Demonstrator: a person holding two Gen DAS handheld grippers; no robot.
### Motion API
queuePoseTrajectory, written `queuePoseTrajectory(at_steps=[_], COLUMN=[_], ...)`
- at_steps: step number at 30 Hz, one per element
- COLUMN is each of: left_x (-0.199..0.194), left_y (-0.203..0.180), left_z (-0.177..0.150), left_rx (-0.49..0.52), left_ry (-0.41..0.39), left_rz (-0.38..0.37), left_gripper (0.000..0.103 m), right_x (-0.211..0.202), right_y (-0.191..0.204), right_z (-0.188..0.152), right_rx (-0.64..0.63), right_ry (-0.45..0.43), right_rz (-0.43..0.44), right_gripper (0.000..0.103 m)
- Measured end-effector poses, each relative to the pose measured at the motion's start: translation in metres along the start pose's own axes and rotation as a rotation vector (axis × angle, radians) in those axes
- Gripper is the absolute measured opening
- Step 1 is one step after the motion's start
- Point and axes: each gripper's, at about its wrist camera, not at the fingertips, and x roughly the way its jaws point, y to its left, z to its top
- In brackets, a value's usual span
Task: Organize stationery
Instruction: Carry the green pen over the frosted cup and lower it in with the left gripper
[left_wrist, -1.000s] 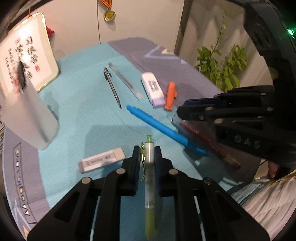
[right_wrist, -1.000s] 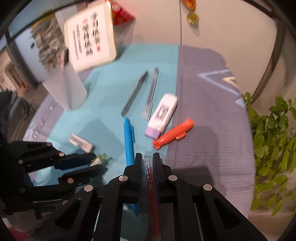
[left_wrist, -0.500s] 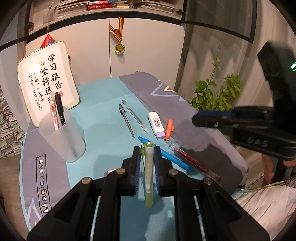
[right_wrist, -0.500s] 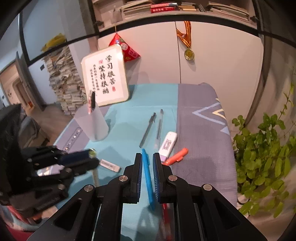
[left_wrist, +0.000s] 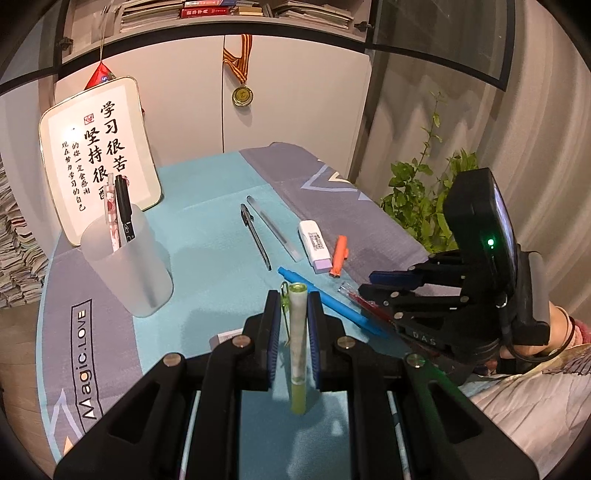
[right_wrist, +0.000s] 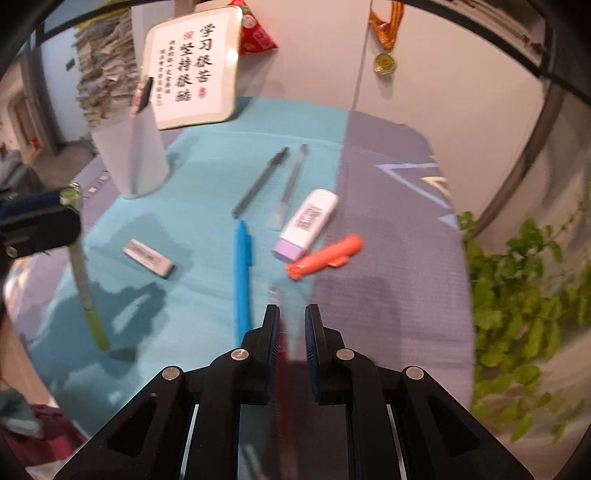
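Observation:
My left gripper (left_wrist: 293, 295) is shut on a green pen (left_wrist: 297, 343), held off the table and pointing towards a frosted cup (left_wrist: 127, 262) that holds two pens. In the right wrist view the green pen (right_wrist: 86, 299) hangs tilted at the left. My right gripper (right_wrist: 291, 314) is shut and low over a red pen (left_wrist: 351, 295), which lies on the cloth and shows blurred through the gap between the fingers; I cannot tell if they touch it. A blue pen (right_wrist: 242, 273) lies just to its left.
On the cloth lie a black pen (left_wrist: 255, 236), a clear pen (left_wrist: 271, 227), a white and purple eraser (left_wrist: 314, 242), an orange marker (left_wrist: 339, 254) and a white eraser (right_wrist: 147, 256). A framed calligraphy board (left_wrist: 99, 162) leans behind the cup. A plant (left_wrist: 424, 206) stands beyond the table's right edge.
My left gripper rose from the table with the green pen. My right gripper lifted away from the red pen, which stayed on the cloth, then came back down over it.

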Motion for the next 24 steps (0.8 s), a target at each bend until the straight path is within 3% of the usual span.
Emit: queuePoseTrajectory(at_steps=[6, 17, 24], left_x=[0.000, 0.001, -0.007], left_y=[0.004, 0.008, 0.008], left_z=[0.000, 0.001, 0.002], left_rx=[-0.012, -0.019, -0.020], left_ry=[-0.001, 0.000, -0.022], left_rz=[-0.004, -0.009, -0.003], left_gripper=[0.013, 0.013, 0.013], right_x=[0.010, 0.031, -0.023], right_y=[0.009, 0.009, 0.004], right_z=[0.003, 0.012, 0.023], right_rx=[-0.046, -0.010, 0.073], right_ry=[0.036, 0.087, -0.070], right_rz=[-0.009, 0.016, 0.077], right_gripper=[0.012, 0.011, 0.011])
